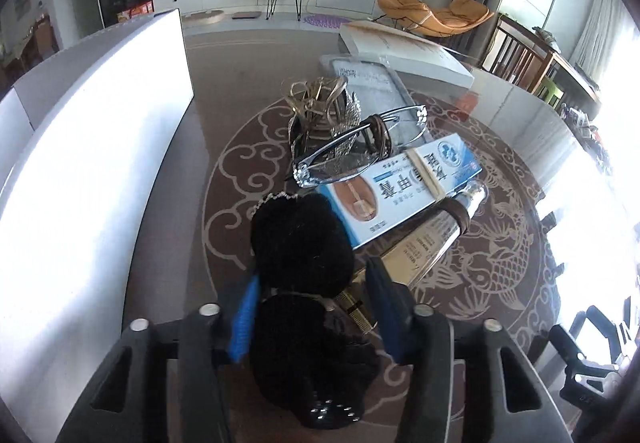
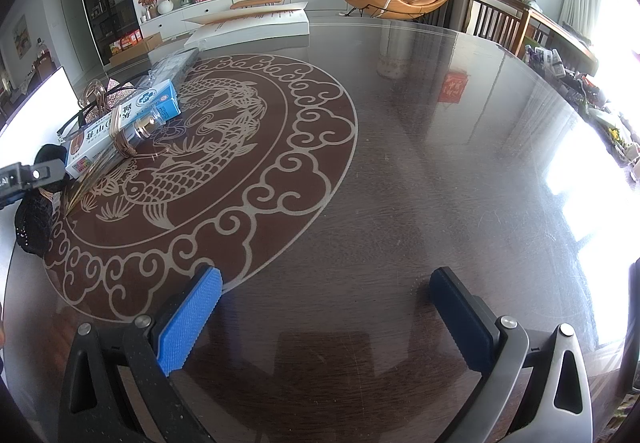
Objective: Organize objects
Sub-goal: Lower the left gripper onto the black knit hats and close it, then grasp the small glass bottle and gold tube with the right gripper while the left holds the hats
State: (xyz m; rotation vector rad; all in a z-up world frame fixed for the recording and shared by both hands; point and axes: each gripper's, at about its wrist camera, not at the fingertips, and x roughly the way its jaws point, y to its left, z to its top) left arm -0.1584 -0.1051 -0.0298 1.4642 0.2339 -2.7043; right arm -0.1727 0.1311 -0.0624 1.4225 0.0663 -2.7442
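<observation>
Strong daylight pours in from the windows (image 2: 588, 179) on the right and burns that side to white. The glossy worktop (image 2: 400, 163) carries broad glare and reflections. A white panel (image 1: 92, 147) is overexposed. Fisheye bending darkens the corners; the centres stay sharp.

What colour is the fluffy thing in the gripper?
Black fluffy thing, clearest in the left wrist view.
</observation>
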